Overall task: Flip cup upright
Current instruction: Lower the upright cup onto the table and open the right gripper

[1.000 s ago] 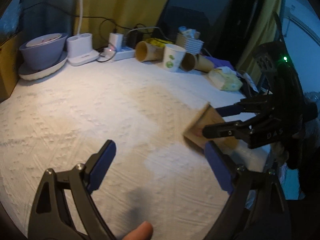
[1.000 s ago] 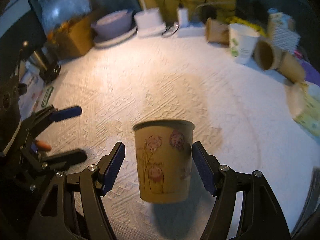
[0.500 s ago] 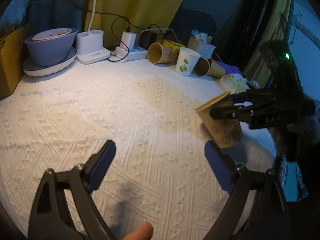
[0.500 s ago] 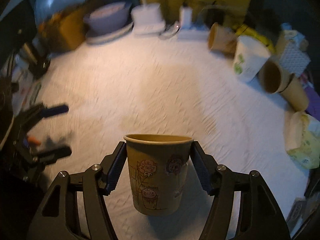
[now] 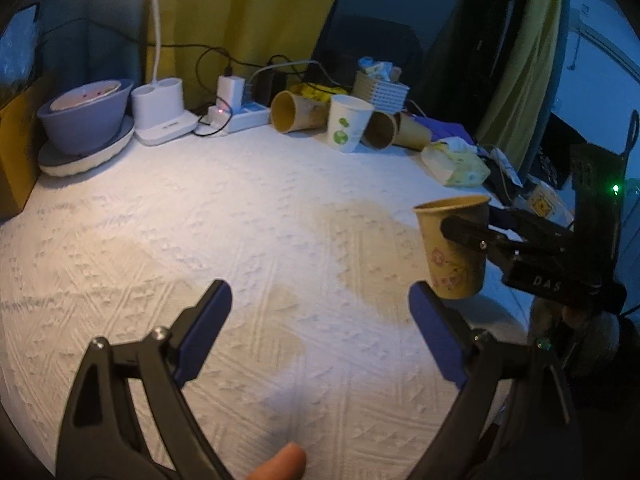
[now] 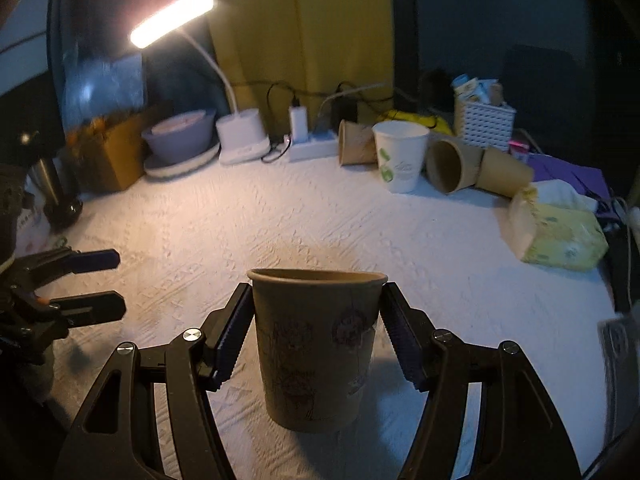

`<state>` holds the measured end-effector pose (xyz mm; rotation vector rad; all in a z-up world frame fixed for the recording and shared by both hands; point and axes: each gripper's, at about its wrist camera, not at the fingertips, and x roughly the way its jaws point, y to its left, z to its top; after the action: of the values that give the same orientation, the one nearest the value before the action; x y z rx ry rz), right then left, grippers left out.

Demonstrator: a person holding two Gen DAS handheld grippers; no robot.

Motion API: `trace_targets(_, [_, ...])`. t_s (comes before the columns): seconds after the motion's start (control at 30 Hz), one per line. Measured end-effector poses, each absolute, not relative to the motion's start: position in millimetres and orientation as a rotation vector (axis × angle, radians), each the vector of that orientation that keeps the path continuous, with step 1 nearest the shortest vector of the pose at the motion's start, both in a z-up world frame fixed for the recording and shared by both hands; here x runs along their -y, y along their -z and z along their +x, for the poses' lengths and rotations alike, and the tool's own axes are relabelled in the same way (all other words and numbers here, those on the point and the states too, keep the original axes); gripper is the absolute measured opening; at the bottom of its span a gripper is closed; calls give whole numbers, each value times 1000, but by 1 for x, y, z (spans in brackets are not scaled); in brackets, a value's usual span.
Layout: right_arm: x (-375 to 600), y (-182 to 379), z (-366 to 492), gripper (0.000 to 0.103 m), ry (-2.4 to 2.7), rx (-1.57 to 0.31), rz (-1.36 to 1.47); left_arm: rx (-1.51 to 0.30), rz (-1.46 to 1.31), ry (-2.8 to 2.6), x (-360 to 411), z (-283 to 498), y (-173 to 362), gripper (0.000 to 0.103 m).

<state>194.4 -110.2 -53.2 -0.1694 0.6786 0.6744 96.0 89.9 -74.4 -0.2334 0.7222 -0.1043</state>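
A brown paper cup with drawn flowers stands upright, mouth up, between the fingers of my right gripper, which is shut on its upper wall. Its base is at or just above the white cloth; contact cannot be told. In the left wrist view the same cup sits at the right, held by the right gripper. My left gripper is open and empty, hovering over the cloth to the left of the cup. It also shows in the right wrist view.
A white textured cloth covers the table. At the back stand a purple bowl on a plate, a white lamp base, a power strip, several paper cups upright or lying, and a tissue pack.
The right gripper has closed on the cup and swung it from tilted to upright, bringing it down toward the cloth. The left gripper stayed open and barely moved.
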Motion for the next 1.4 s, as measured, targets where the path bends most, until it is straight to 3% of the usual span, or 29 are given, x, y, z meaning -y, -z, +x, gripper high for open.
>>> trace_targets(0.83, [93, 58, 241, 68, -745, -654, -158, -735, -214, 65, -86, 119, 72, 91])
trace_targets(1.4, [116, 55, 195, 68, -663, -659, -181, -714, -196, 111, -72, 102, 69, 91])
